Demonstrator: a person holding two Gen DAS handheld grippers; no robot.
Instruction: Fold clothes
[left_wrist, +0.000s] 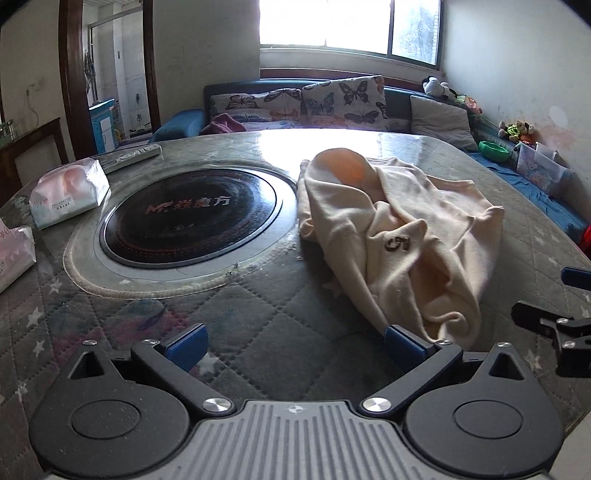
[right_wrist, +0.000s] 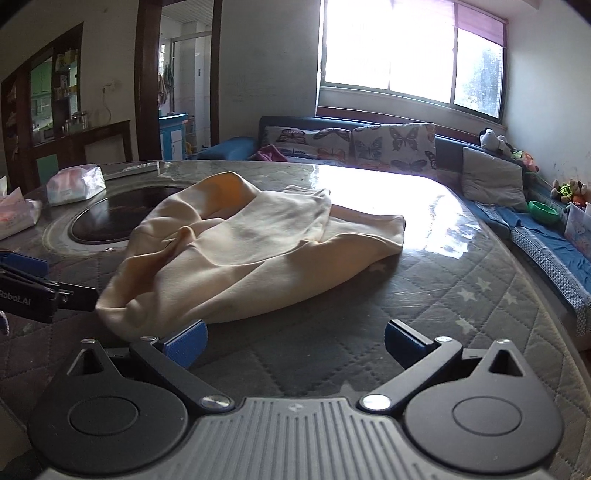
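- Left wrist view: the cream garment lies in a rumpled heap on the quilted counter, just right of the round black cooktop set into it. No flat panels or squared edges show; cloth is bunched, with an orange lining showing at the far end.
- The left claw has its blue pads wide apart and grips nothing; its right pad sits just beside the garment's near edge. The right claw shows at the right edge, its spread unclear from here.
- Judged from this, folding is far from finished: the garment needs spreading flat before any fold.
- Containers: a soft tissue pack stands left of the cooktop; its contents are not visible.
- Right wrist view: the same garment lies crumpled on the counter, partly over the cooktop's rim.
- The right claw is spread apart and empty, its left pad near the garment's hem.
- A green bowl rests on the sofa; its inside cannot be seen.
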